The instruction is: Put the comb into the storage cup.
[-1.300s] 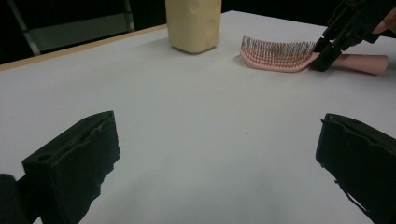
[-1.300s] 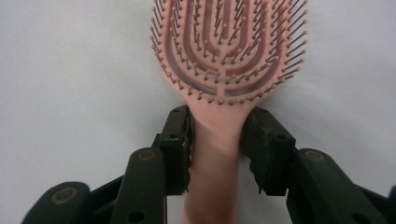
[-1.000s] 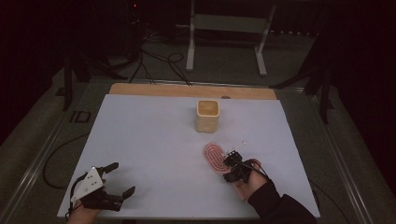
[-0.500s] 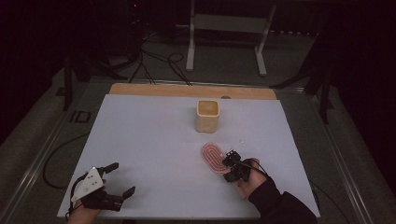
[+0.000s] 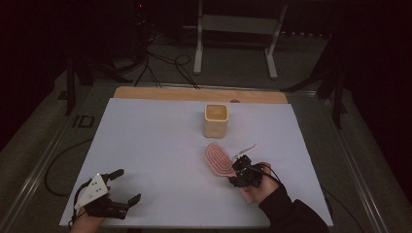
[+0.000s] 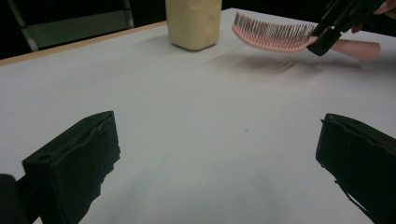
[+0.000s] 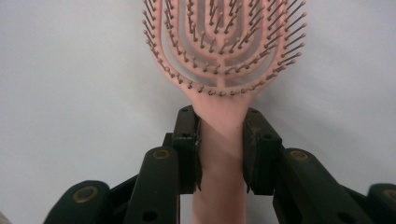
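Note:
A pink hairbrush (image 5: 217, 159) with rows of bristles hangs a little above the white table, casting a shadow beneath it. My right gripper (image 5: 239, 167) is shut on its handle just below the head. In the right gripper view both pads press the handle of the hairbrush (image 7: 224, 42) from either side, with the right gripper (image 7: 220, 121) pointing along it. From the left gripper view the hairbrush (image 6: 273, 35) shows bristles up, held by the right gripper (image 6: 329, 28). My left gripper (image 5: 127, 185) rests near the front left corner, open and holding nothing, its jaws wide apart around the left gripper's (image 6: 217, 154) bare view of the table.
A beige square cup (image 5: 216, 120) stands upright at the back middle of the table (image 5: 160, 145), just beyond the brush, and appears as the cup (image 6: 194, 21) in the left gripper view. A wooden strip (image 5: 194, 93) lines the far edge. Cables and a metal stand (image 5: 233, 43) lie beyond.
The right gripper and the brush have edged slightly to the left. The left gripper has stayed where it was.

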Demonstrator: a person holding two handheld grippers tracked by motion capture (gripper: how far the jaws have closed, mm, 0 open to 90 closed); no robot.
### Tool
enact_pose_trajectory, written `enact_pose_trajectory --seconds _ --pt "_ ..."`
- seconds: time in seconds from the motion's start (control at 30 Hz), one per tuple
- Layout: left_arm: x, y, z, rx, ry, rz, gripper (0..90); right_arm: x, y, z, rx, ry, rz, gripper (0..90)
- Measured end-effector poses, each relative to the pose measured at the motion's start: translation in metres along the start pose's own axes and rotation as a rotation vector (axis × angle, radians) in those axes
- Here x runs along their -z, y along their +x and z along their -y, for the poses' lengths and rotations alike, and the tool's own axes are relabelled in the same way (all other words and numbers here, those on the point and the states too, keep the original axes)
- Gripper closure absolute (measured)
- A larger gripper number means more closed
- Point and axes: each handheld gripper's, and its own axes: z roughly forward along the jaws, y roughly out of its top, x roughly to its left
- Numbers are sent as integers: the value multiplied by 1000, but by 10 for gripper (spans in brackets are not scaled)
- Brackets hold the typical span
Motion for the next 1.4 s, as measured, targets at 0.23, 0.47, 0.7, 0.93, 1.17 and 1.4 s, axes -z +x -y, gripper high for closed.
enact_pose_trajectory --seconds 0.23,0.47,0.7,0.93,1.17,1.4 --pt "-1 0 0 1 1 2 0 15 4 -4 29 -74 -15 705" --pt "-1 0 0 4 0 1 0 32 9 -15 67 -154 -3 705" --pt "-1 0 0 6 -1 0 0 47 11 -25 69 -242 15 705" --pt "-1 0 0 5 -1 0 0 57 7 -35 69 -299 26 705" --pt "-1 0 0 5 0 2 0 66 4 -42 56 -359 31 705" --pt "-1 0 0 3 0 2 0 70 2 -51 59 -394 40 705"
